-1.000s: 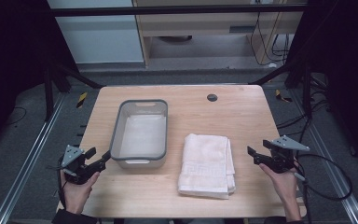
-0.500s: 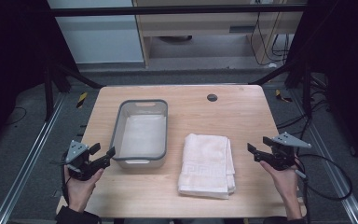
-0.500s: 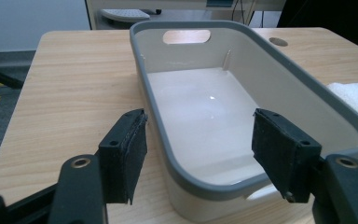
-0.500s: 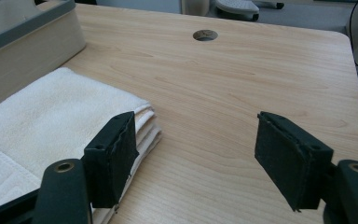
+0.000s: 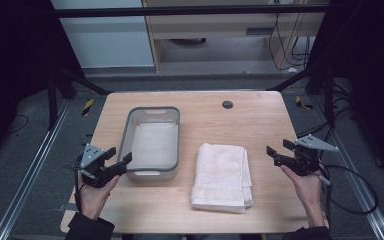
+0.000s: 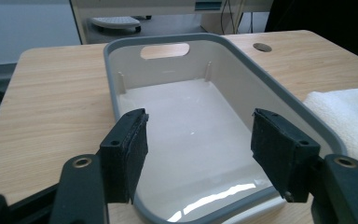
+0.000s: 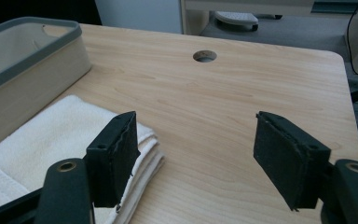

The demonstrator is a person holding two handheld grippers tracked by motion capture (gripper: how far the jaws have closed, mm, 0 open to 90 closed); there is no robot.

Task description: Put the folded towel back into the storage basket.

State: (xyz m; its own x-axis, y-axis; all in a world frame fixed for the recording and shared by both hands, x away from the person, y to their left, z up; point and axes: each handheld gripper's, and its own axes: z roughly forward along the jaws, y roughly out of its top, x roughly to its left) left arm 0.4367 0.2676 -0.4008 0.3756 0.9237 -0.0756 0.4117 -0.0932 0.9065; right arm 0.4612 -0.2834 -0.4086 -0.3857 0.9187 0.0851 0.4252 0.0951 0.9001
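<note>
A white tub with a grey rim (image 5: 124, 136) stands empty on the left half of the wooden table (image 5: 260, 125). To its right lies a folded white towel (image 5: 222, 175). My left gripper (image 5: 119, 155) hovers open at the tub's near left corner; in the left gripper view its jaws (image 6: 198, 135) frame the tub's near rim (image 6: 270, 88), with the towel's edge (image 6: 345, 116) at the right. My right gripper (image 5: 278, 150) is held open to the right of the towel, above the bare table. In the right gripper view (image 7: 196, 144) the towel (image 7: 51, 140) lies under its left jaw, the tub (image 7: 28, 65) beyond.
A round cable hole (image 5: 227, 104) sits near the table's far edge. Bare wood lies between the towel and the right edge. Dark frame posts and floor rails flank the table; a cable trails from each gripper.
My left gripper has risen and moved right, closer to the tub's near corner. The right gripper has lifted slightly. The tub and the towel have not moved.
</note>
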